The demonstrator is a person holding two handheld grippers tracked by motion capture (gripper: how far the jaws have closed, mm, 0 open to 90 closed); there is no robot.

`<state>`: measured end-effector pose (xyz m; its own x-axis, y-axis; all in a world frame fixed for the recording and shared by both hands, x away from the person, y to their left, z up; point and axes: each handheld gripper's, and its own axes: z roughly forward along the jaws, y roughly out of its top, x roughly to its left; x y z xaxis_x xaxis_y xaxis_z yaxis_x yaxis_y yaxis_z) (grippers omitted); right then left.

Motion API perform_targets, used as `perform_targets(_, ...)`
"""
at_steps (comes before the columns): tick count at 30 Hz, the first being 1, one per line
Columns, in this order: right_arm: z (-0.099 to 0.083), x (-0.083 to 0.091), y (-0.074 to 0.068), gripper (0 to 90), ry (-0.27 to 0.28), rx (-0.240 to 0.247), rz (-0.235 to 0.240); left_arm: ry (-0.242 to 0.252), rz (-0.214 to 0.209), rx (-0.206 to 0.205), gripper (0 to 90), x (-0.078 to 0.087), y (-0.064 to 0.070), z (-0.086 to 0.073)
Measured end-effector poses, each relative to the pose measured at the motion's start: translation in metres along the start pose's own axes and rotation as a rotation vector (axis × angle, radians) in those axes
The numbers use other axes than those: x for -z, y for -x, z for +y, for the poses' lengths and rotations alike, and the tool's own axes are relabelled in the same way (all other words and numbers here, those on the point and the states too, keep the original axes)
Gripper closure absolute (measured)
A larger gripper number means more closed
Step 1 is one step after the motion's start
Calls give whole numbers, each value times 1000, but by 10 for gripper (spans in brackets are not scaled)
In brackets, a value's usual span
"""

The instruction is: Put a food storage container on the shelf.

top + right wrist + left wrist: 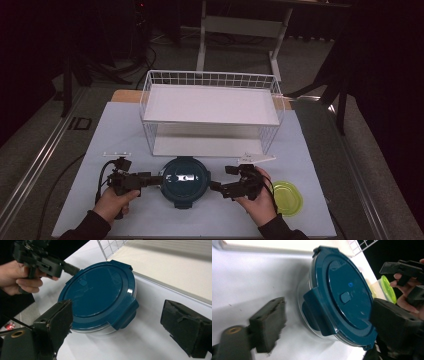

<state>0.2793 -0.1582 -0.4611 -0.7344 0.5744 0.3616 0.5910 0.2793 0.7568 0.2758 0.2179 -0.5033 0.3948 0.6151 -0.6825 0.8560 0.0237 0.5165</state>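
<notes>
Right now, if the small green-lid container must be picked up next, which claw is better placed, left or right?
The right claw. It is open and sits beside the green-lid container, while the left claw is on the far side of the blue-lid container, which blocks its way.

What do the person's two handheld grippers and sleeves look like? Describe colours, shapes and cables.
Both the left gripper and the right gripper are black, boxy tools with dark cables trailing. Their fingers are blocky black pads with worn, ragged edges, and a brass-coloured ring sits at a finger base. The sleeves are dark.
</notes>
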Motion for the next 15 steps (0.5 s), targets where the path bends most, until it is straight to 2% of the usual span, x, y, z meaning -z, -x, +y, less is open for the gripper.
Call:
perform_targets(6,-1,-2,4,104,-14,-35,14,-61,-6,64,319,-9,-4,1)
perform_targets(10,-2,-5,6,104,-33,-51,16,-79,-4,84,444,-12,-7,3)
perform_targets(12,-2,-6,6,104,-37,-52,16,-82,-25,107,480,-12,-9,2)
perform_targets(15,-3,-7,6,104,-42,-55,14,-87,-30,109,512,-12,-9,3)
